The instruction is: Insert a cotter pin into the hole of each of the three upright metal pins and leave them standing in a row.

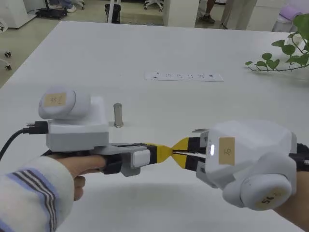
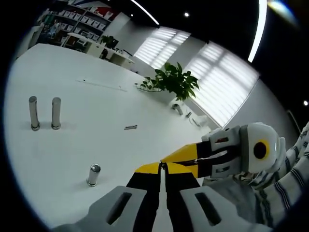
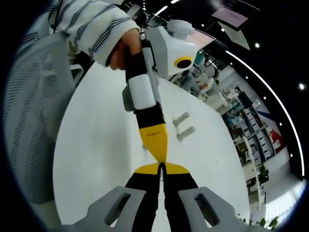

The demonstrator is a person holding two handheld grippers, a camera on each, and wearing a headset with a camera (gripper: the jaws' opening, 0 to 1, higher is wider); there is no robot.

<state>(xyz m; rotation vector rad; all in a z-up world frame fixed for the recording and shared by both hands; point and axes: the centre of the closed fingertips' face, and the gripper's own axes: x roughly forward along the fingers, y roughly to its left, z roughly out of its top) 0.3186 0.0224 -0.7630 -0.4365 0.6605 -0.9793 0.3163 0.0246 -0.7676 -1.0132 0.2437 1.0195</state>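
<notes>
The left gripper (image 2: 163,167) and right gripper (image 3: 161,167) are both clenched, tips meeting over the table (image 1: 203,53). The metal pins (image 2: 56,112) stand upright beyond the left gripper. What look like cotter pins (image 2: 130,127) lie nearer the right.

The room reads as an open-plan office or lab workspace. A large white table (image 1: 145,48) carries a flat white multi-socket power strip (image 1: 183,76), and the wheeled bases of swivel office chairs (image 1: 154,4) stand on the floor beyond its far edge. The left gripper view shows stocked shelving (image 2: 72,21) along the far wall, tall windows with white slatted blinds (image 2: 227,87), a leafy green potted plant (image 2: 176,82) and long ceiling strip lights (image 2: 260,26). A grey mesh chair back (image 3: 34,111) appears in the right gripper view.
</notes>
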